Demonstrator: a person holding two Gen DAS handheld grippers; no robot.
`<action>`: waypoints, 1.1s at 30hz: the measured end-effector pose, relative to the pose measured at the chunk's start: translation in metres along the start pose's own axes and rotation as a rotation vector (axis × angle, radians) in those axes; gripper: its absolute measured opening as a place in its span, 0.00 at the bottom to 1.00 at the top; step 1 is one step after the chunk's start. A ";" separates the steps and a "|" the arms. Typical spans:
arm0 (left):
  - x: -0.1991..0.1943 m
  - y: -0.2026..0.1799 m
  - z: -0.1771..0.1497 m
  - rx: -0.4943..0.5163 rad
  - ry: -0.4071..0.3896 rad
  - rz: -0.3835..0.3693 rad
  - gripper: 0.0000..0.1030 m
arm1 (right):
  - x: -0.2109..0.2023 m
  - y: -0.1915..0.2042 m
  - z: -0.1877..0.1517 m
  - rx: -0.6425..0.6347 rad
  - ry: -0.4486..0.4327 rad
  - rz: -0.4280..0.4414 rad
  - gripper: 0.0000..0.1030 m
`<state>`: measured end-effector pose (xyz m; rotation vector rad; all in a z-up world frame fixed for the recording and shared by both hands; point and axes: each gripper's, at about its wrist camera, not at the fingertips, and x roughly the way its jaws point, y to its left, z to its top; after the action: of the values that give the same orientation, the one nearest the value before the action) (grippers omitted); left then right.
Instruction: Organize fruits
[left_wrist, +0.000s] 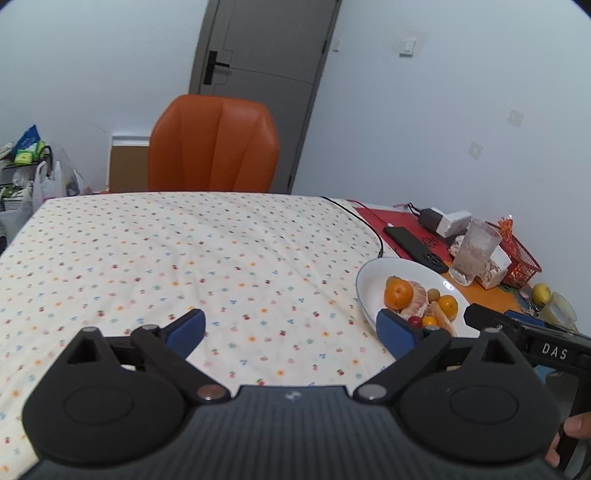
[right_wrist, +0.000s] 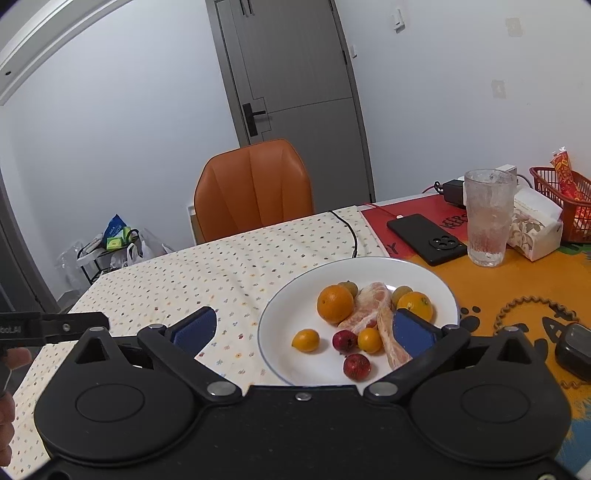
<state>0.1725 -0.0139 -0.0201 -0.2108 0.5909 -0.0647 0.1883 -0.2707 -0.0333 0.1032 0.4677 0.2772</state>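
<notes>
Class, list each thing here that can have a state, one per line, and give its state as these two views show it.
left gripper: open, holding nothing
right gripper: open, holding nothing
plate: holds fruit
large orange: whole, unpeeled
pomelo segments: peeled
glass: upright
door: shut
phone: screen down, cable plugged in

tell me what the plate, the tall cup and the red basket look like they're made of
Plate: likely glazed ceramic, glossy white with a thin blue rim line and a light glint.
Tall cup: clear glass, or possibly plastic, with a frosted, textured wall you can partly see through.
Red basket: probably moulded plastic, uniform red with an open lattice wall.
</notes>
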 end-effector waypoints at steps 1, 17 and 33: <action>-0.005 0.001 -0.001 -0.005 -0.006 0.002 0.97 | -0.002 0.001 -0.001 -0.001 0.001 0.001 1.00; -0.081 0.006 -0.015 0.005 -0.079 0.084 1.00 | -0.049 0.022 -0.003 -0.003 -0.004 0.032 1.00; -0.154 0.002 -0.034 0.052 -0.094 0.168 1.00 | -0.110 0.049 -0.016 -0.026 -0.006 0.007 1.00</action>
<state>0.0264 0.0003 0.0361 -0.1127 0.5104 0.0920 0.0756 -0.2543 0.0081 0.0805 0.4580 0.2891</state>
